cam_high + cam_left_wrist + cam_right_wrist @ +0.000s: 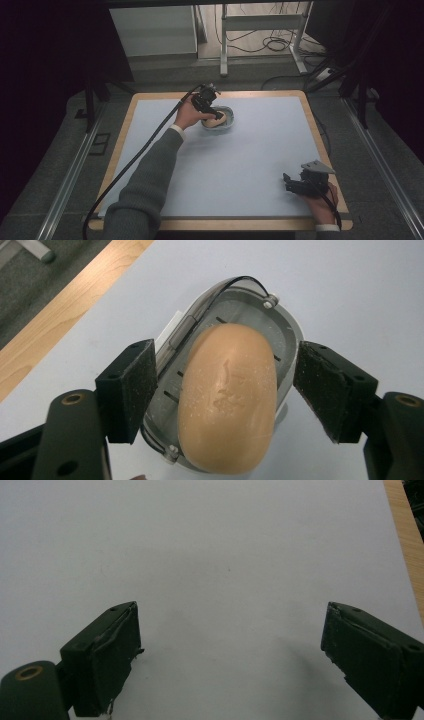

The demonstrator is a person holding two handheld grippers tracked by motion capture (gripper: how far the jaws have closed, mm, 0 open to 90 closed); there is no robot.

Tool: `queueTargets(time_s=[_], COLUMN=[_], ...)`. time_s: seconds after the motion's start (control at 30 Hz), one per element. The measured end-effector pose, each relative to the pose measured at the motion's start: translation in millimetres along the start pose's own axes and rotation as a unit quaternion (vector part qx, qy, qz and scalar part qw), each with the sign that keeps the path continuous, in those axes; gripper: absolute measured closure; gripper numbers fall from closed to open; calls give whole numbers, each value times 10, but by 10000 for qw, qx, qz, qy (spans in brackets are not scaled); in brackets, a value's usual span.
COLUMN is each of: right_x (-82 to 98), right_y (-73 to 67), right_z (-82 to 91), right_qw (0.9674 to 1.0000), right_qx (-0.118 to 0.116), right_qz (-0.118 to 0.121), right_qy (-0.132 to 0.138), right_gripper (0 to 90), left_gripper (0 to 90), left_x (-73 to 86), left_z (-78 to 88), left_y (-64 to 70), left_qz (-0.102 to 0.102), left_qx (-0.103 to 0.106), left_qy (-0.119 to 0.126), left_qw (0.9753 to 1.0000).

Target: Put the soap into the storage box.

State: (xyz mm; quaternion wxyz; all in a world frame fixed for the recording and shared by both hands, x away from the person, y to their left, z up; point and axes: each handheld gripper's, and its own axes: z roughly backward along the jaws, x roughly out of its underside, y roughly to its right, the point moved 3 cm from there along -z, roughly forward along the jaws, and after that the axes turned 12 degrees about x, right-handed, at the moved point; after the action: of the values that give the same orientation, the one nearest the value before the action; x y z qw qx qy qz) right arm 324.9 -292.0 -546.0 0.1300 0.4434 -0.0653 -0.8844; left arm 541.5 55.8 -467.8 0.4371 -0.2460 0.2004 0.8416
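A tan oval bar of soap (227, 400) lies in a clear grey soap dish (280, 320) at the far middle of the table. My left gripper (225, 390) hangs just over it with one black pad (132, 390) on each side of the bar; a gap shows between each pad and the soap, so the jaws are open. From the high view, the left gripper (212, 111) is above the soap (216, 121) and dish (229, 119). My right gripper (288, 183) rests at the near right of the table, open with nothing between its pads (230, 650).
The pale blue-grey mat (250, 150) covers a table with a wooden rim (320, 150). The left gripper's black cable (135, 160) trails off the near left edge. Beyond the table are a metal desk frame (225, 45) and floor cables.
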Motion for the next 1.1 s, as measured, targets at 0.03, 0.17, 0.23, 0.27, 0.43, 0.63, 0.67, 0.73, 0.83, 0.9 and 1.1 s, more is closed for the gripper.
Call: queueTargets(time_s=[0.03, 0.17, 0.23, 0.27, 0.43, 0.63, 0.67, 0.73, 0.83, 0.9, 1.1], right_x=[0, -3, -3, -1, 0, 1, -2, -8, -12, -12, -15], right_y=[0, -8, -12, -10, -4, -8, -18, -29, -41, -49, -61], right_z=[0, 0, -1, -5, -4, 2, 4, 7, 7, 5, 6], right_qw=[10000, 10000, 10000, 10000, 10000, 10000, 10000, 10000, 10000, 10000, 10000], right_qx=[0, -10, -16, -17, -15, -13, -25, -32, -44, -56, -55], right_qz=[0, 12, 10, 6, 5, 15, 22, 32, 36, 49, 57], right_qy=[0, 11, 6, -11, -6, -3, -1, 4, 11, 12, 10], right_gripper=[92, 92, 92, 92, 91, 91, 92, 91, 92, 92, 92], left_gripper=[260, 258, 256, 257, 256, 233, 223, 214, 208, 204, 198], left_x=[0, 50, 76, 103, 174, 351, 430, 522, 625, 735, 1117], left_z=[0, -5, -7, -1, 49, 208, 275, 350, 423, 497, 700], left_y=[0, -8, -17, -31, -32, 63, 109, 163, 221, 283, 448], left_qz=[0, 25, 39, 83, 86, 124, 122, 137, 131, 113, 172], left_qx=[0, 1, -13, -6, -32, -37, -33, -6, -3, -31, -10], left_qy=[0, -21, -33, -4, -8, 129, 195, 295, 371, 445, 622], left_qw=[10000, 10000, 10000, 10000, 10000, 9998, 9997, 9995, 9992, 9989, 9979])
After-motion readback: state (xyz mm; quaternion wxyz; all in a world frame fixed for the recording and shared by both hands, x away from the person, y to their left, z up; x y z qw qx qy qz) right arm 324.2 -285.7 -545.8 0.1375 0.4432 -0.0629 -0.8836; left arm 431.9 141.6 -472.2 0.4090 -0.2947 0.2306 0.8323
